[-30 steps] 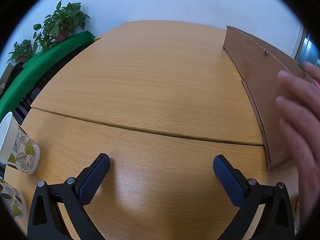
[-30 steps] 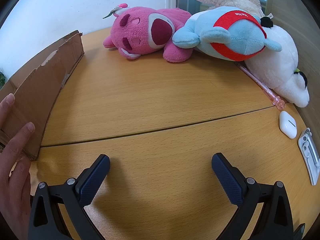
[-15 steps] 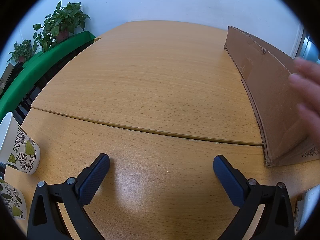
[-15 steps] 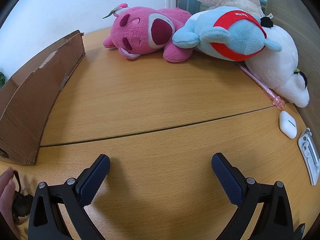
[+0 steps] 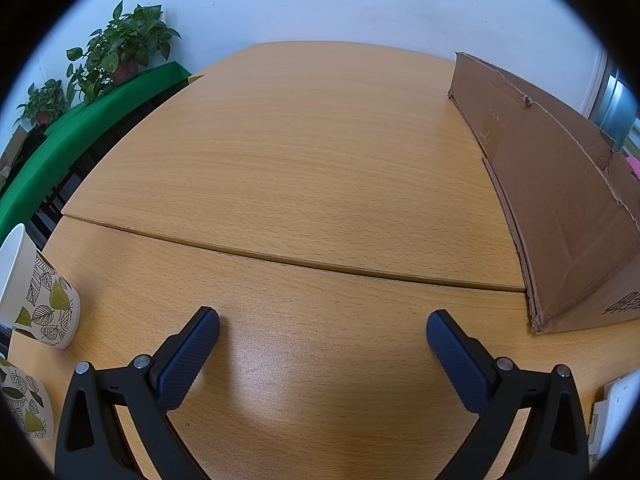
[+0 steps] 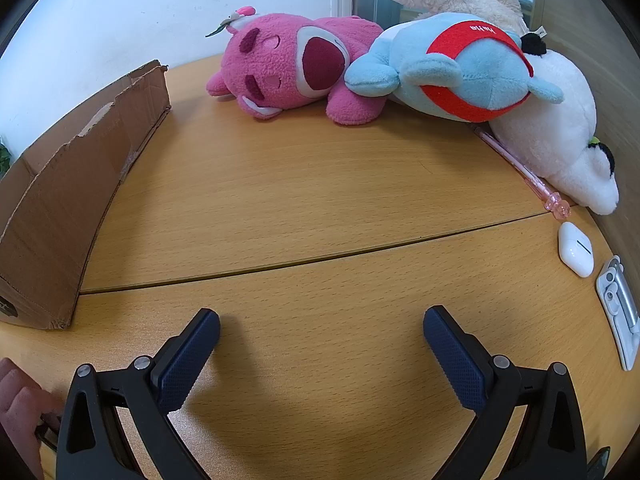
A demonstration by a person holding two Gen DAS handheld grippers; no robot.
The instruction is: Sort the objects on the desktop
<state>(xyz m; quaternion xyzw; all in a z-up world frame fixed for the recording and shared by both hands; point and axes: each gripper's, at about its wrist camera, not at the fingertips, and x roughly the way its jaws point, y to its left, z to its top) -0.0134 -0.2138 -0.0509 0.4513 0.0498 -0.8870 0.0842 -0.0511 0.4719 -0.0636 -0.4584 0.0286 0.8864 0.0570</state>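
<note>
1. Change noted: a second ago a hand was pressed flat against the cardboard box [image 5: 560,216] in the left wrist view; that hand is gone from that view now. In the right wrist view a hand [image 6: 18,404] is seen only at the lower left edge, low beside the tongs' frame, gripping a small dark item that cannot be identified.
2. The box is unchanged in place between the frames. It stands on the table [image 5: 304,184], right of the left tongs and left of the right tongs, its open top ragged. Its long axis runs away from the cameras toward the white wall, with a short end facing the viewer.
3. The left tongs [image 5: 322,328] are held spread wide over bare table, nothing between the pads. The right tongs [image 6: 320,326] are likewise spread wide and empty.
4. At the left edge of the left wrist view, two leaf-printed paper cups [image 5: 36,300] are recorded on the table.
5. At the far side in the right wrist view, three plush toys lie touching in a row: pink [image 6: 292,68], blue with a red band [image 6: 460,72], white [image 6: 560,136].
6. A pink pen [image 6: 520,168] lies just beside the white plush, its axis diagonal, its decorated end toward the near right. A white earbud case [image 6: 576,250] lies near that end, and a white clip-like item [image 6: 618,308] beyond it at the table's right edge.
</note>
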